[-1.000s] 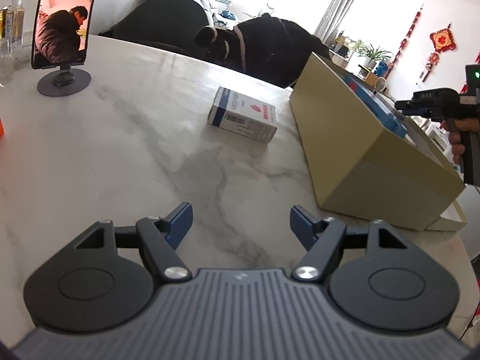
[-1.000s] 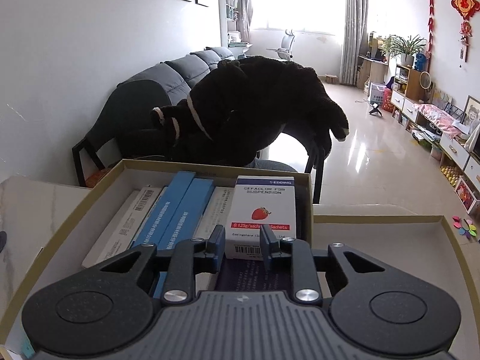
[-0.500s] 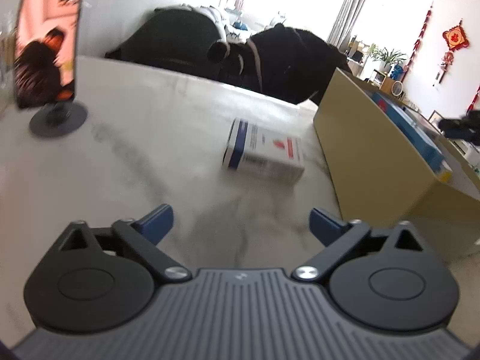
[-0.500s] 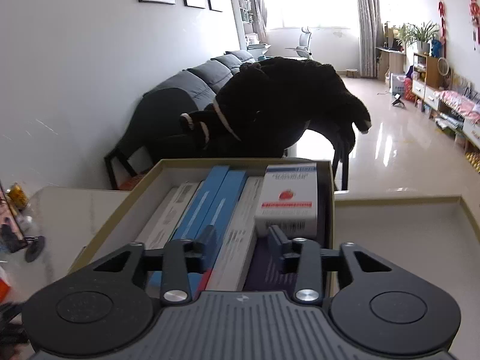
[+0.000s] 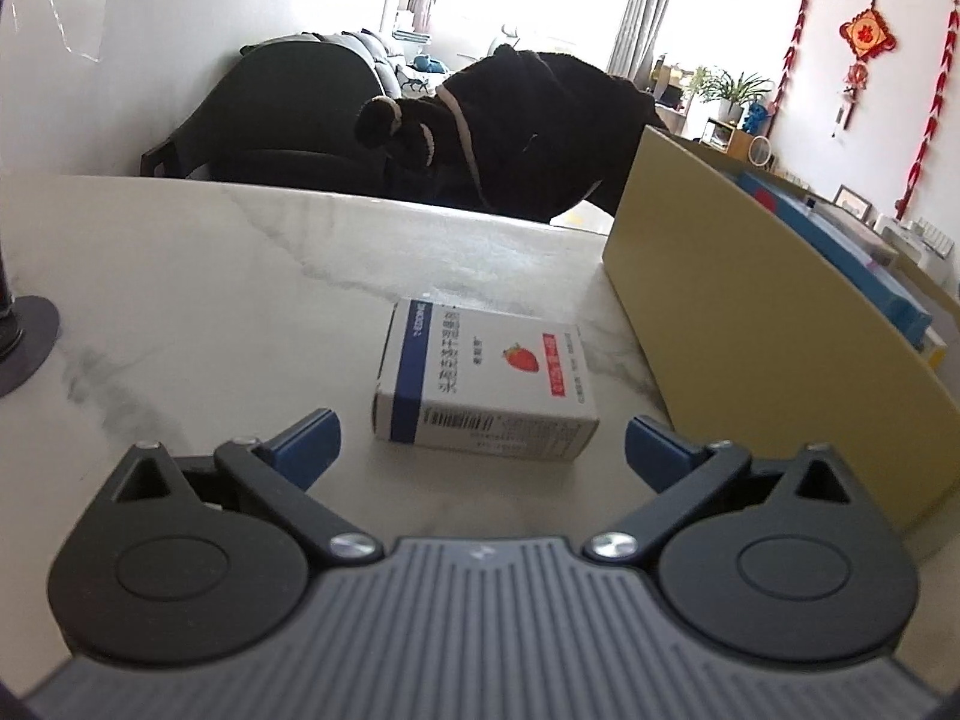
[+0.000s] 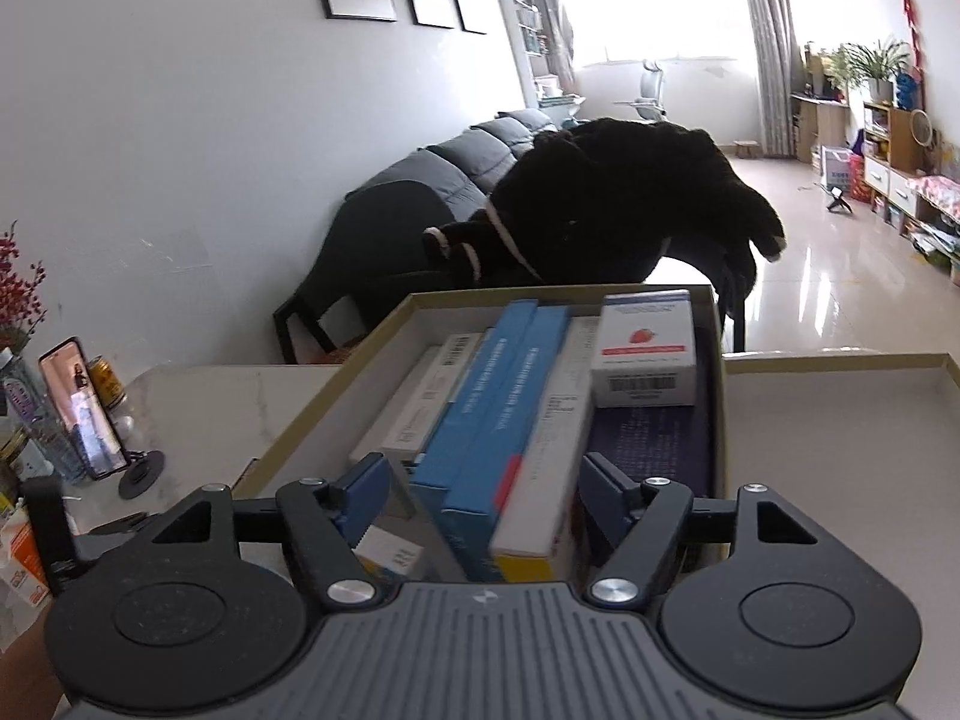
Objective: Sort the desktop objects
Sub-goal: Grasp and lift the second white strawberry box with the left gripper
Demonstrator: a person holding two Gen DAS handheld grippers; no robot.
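Marble worktop (image 5: 210, 276): one white strawberry-marked medicine carton (image 5: 489, 387) lies flat, unsorted, left of the tan cardboard box (image 5: 738, 324). Left gripper (image 5: 483, 441) spread wide, carton just beyond its tips, untouched. Box interior: long blue cartons (image 6: 498, 396), white cartons, and a matching strawberry carton (image 6: 645, 348) at the far right, already sorted. Right gripper (image 6: 477, 495) opening above them, pinching nothing.

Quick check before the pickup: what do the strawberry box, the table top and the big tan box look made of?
Strawberry box: thin printed cardboard, slightly glossy, with crisp folded edges and a barcode.
Table top: marble or a marble-look slab, white with grey veins and a soft sheen; which one is unclear.
Tan box: matte paperboard, plain walls.
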